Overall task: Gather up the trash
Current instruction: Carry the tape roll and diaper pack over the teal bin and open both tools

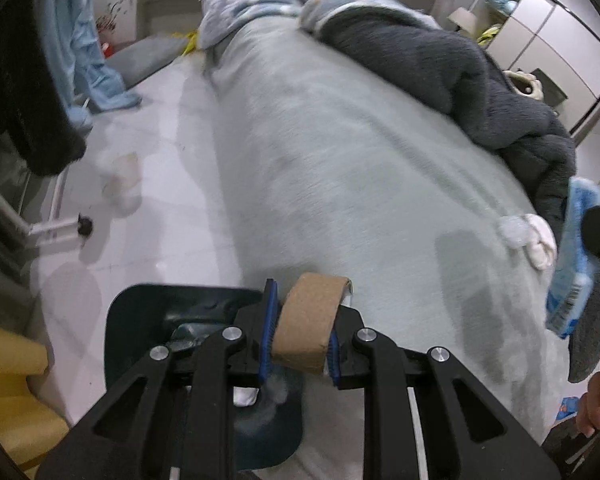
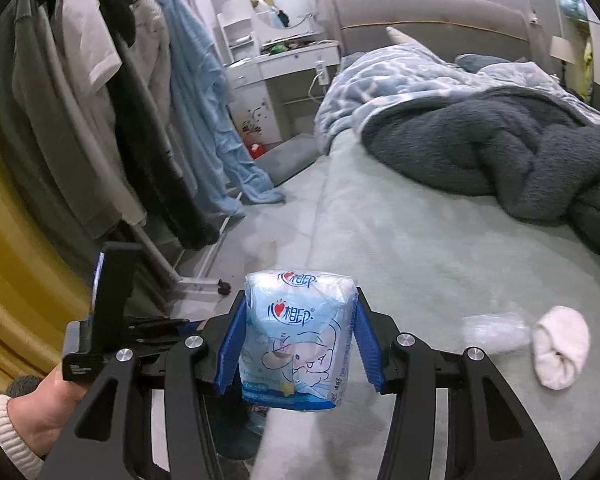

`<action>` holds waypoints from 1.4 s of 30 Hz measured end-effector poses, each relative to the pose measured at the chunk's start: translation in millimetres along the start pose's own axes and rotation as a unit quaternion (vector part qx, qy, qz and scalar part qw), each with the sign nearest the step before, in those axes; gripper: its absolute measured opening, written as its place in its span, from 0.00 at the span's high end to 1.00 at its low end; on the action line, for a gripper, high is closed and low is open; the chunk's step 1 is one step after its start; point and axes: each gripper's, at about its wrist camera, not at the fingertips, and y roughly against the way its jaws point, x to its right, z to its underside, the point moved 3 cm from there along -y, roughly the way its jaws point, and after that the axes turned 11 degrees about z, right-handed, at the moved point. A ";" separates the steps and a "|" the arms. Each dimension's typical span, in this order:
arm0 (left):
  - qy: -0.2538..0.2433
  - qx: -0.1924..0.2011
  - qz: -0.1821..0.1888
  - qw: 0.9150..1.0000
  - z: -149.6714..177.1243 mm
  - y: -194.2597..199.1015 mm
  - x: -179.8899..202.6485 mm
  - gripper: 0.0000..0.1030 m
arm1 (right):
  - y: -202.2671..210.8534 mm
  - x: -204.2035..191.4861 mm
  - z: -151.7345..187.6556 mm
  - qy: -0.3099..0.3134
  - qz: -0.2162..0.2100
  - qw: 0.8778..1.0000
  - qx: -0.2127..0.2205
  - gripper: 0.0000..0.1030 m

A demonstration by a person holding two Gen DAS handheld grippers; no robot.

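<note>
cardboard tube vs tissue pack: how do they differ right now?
The cardboard tube is plain brown and squashed flat; the tissue pack is printed blue and white plastic, still puffy.

The tube sits in the left gripper, the pack in the right gripper.

The tube hangs over the dark bin; the pack is over the bed edge.

Both are clamped between blue pads.

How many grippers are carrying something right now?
2: the left gripper pinches a cardboard tube above the dark bin; the right gripper clamps a tissue pack.
</note>
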 end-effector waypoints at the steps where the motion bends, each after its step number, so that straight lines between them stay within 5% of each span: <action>1: 0.004 -0.004 -0.003 1.000 2.0 -0.4 -5.1 0.77 | -3.5 -2.9 0.0 0.000 -0.003 1.000 -0.003 0.50; 24: 0.080 -0.139 -0.021 0.987 74.5 -4.0 -124.3 0.77 | -89.6 -106.5 38.2 0.059 -0.054 0.991 -0.103 0.50; 26: 0.079 -0.145 -0.015 0.986 78.0 -3.0 -126.6 0.68 | -96.3 -109.0 43.0 0.062 -0.054 0.990 -0.112 0.50; 28: 0.083 -0.143 -0.008 0.986 79.5 -0.6 -129.1 0.49 | -105.7 -111.1 51.0 0.066 -0.053 0.989 -0.125 0.50; 35: 0.083 -0.129 -0.001 0.988 77.7 14.7 -137.3 0.37 | -129.3 -120.0 68.6 0.076 -0.049 0.983 -0.160 0.50; 42: 0.068 -0.068 0.003 0.995 58.2 43.2 -137.4 0.28 | -146.8 -131.2 84.7 0.093 -0.040 0.977 -0.187 0.50</action>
